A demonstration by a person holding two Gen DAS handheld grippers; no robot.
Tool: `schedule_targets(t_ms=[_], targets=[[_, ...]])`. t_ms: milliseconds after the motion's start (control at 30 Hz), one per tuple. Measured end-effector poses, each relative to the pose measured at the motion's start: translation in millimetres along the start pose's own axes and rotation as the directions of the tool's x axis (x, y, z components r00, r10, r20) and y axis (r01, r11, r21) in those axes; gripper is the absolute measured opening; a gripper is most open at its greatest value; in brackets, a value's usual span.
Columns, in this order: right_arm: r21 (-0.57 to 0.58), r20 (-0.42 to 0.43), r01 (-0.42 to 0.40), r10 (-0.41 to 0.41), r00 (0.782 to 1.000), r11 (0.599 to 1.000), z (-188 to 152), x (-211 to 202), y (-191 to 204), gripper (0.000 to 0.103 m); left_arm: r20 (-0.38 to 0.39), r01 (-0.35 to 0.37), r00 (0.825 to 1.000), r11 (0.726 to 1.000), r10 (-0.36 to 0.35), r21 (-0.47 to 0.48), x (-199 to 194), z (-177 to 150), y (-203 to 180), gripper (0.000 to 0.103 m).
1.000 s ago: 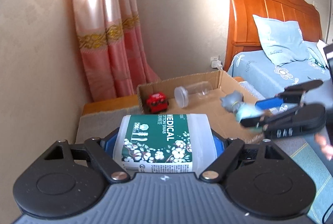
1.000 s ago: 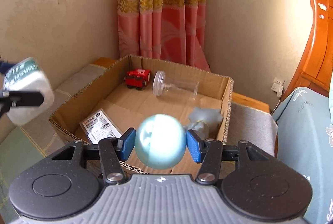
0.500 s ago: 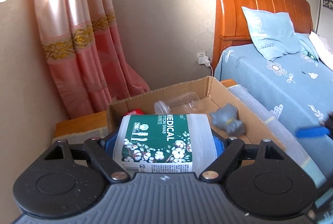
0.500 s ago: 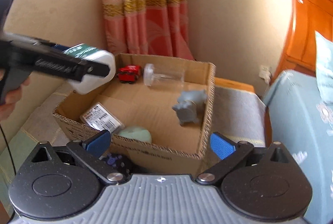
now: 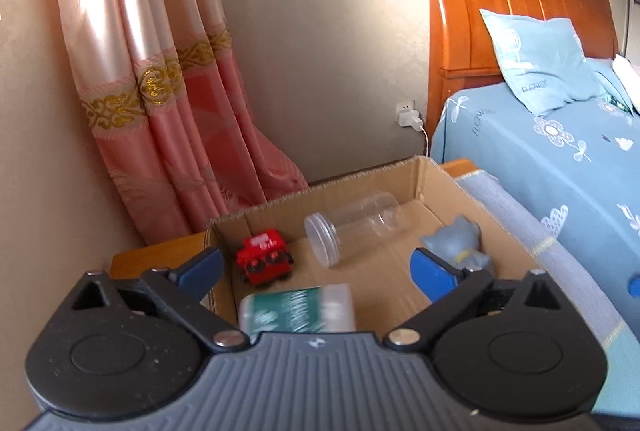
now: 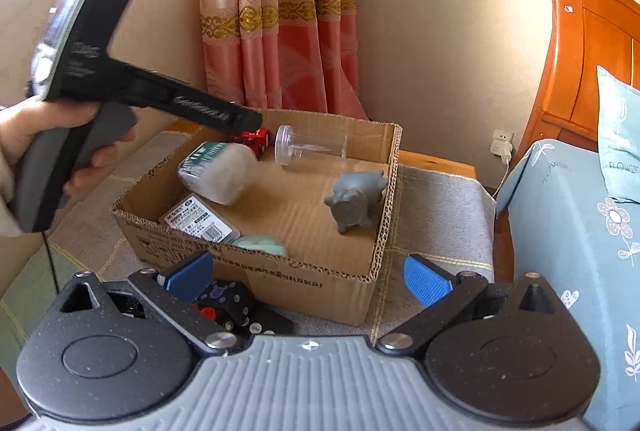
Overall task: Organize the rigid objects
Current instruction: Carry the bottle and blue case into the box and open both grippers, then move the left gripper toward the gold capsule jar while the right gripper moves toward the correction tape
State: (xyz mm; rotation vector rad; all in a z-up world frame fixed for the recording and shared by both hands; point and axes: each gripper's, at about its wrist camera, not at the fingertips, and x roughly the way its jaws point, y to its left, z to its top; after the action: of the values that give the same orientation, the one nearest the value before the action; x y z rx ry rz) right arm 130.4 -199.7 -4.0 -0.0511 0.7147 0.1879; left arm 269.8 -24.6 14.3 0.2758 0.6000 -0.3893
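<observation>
The left gripper has just been opening, its fingers now spread wide and gripping nothing, and the blurred cotton swab tub sits free inside the cardboard box by its left wall. The right gripper has its fingers fully apart and empty, before the box's near wall, above a dark toy lying on the surface outside it. In the box, a red toy car and a clear jar on its side lie along the far wall, a grey figurine by the right wall, and a labelled packet and a pale green ball against the near wall.
</observation>
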Motion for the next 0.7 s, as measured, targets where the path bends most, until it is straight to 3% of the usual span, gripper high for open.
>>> schedule_targets(t_ms=[133, 300, 600, 700], targets=[[0.008, -0.021, 0.005, -0.004, 1.000, 1.000, -4, 3, 1, 0.103, 0.009, -0.017, 1.000, 1.000, 0.017, 0.020, -23, -16, -4, 0.102], [0.034, -0.038, 0.014, -0.013, 0.999, 0.999, -11, 5, 1, 0.103, 0.004, -0.025, 1.000, 0.999, 0.025, -0.025, -45, -35, -5, 0.102], [0.037, -0.117, 0.050, -0.045, 0.992, 0.998, -37, 16, 2, 0.103, -0.027, 0.052, 0.998, 0.988, -0.056, -0.147, -80, -96, -14, 0.102], [0.034, -0.149, 0.048, -0.042, 0.988, 0.998, -45, 21, 2, 0.103, -0.058, 0.064, 0.996, 0.988, -0.073, -0.143, -88, -113, -18, 0.102]])
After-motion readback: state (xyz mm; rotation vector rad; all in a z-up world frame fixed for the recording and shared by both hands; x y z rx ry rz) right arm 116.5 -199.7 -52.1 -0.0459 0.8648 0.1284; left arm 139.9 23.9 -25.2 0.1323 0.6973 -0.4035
